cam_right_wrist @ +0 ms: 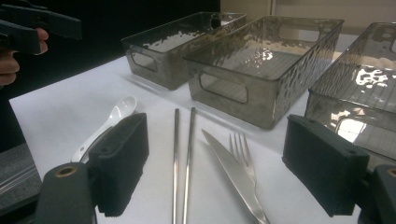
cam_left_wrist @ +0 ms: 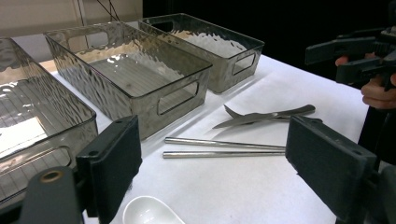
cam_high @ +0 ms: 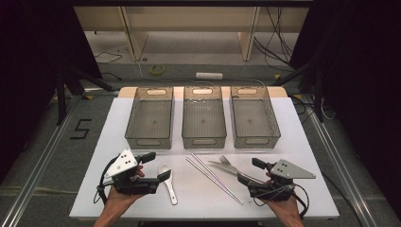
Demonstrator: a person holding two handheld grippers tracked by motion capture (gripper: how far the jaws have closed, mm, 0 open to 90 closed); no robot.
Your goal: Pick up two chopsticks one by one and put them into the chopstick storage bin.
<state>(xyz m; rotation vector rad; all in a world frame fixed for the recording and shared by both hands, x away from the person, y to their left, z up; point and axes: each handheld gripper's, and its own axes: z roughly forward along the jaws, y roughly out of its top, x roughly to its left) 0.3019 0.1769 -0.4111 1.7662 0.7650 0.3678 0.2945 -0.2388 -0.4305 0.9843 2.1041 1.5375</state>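
On the white table (cam_high: 113, 142) lie a white spoon (cam_high: 168, 182), two metal chopsticks (cam_high: 215, 178), a knife (cam_high: 226, 167) and a fork (cam_high: 225, 160). My left gripper (cam_high: 157, 167) is open just left of the spoon, nothing between its jaws. In the left gripper view the open left gripper (cam_left_wrist: 219, 179) looks over the spoon bowl (cam_left_wrist: 149, 212), the chopsticks (cam_left_wrist: 224, 147) and the knife (cam_left_wrist: 266, 115). My right gripper (cam_high: 250, 171) is open beside the knife's handle end. In the right gripper view the right gripper (cam_right_wrist: 224, 170) frames the chopsticks (cam_right_wrist: 183, 158), knife (cam_right_wrist: 233, 175) and fork (cam_right_wrist: 240, 147); the spoon (cam_right_wrist: 109, 122) lies to the left.
Three empty translucent grey bins stand in a row at the back of the table: left (cam_high: 149, 142), middle (cam_high: 203, 141), right (cam_high: 255, 140). Bare tabletop lies on both sides of the cutlery. Cables and a yellow tape roll (cam_high: 157, 69) are on the floor beyond.
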